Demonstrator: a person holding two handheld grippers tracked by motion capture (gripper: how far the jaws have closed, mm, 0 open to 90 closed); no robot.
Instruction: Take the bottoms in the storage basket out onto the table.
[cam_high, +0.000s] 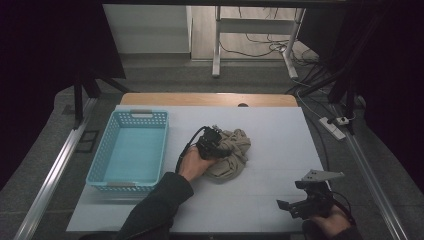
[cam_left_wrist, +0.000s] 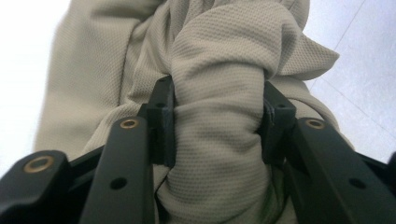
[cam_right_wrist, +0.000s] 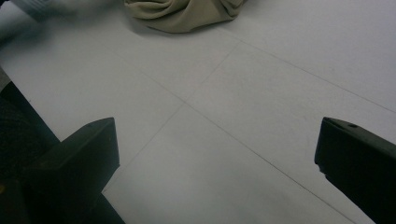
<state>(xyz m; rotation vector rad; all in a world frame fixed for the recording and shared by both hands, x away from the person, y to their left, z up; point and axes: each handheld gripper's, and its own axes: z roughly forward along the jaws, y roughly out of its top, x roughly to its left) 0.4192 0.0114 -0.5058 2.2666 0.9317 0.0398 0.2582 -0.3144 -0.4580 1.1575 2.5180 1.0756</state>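
A crumpled beige cloth (cam_high: 236, 151) lies on the white table top (cam_high: 280, 125), near its middle. My left gripper (cam_high: 221, 146) reaches into the cloth from the left. In the left gripper view a thick fold of the cloth (cam_left_wrist: 219, 60) is squeezed between the two black pads (cam_left_wrist: 163, 123) of the left gripper (cam_left_wrist: 217, 123). My right gripper (cam_high: 286, 206) rests near the table's front right corner, apart from the cloth. Its jaws stand wide open over bare table in the right gripper view (cam_right_wrist: 217, 144), with the cloth (cam_right_wrist: 182, 14) at the far top.
A light blue plastic basket (cam_high: 100, 156) with nothing in it stands on the left part of the table. Beyond the table's far edge are a white frame's legs (cam_high: 216, 50) and cables on the floor. A power strip (cam_high: 334, 125) lies right of the table.
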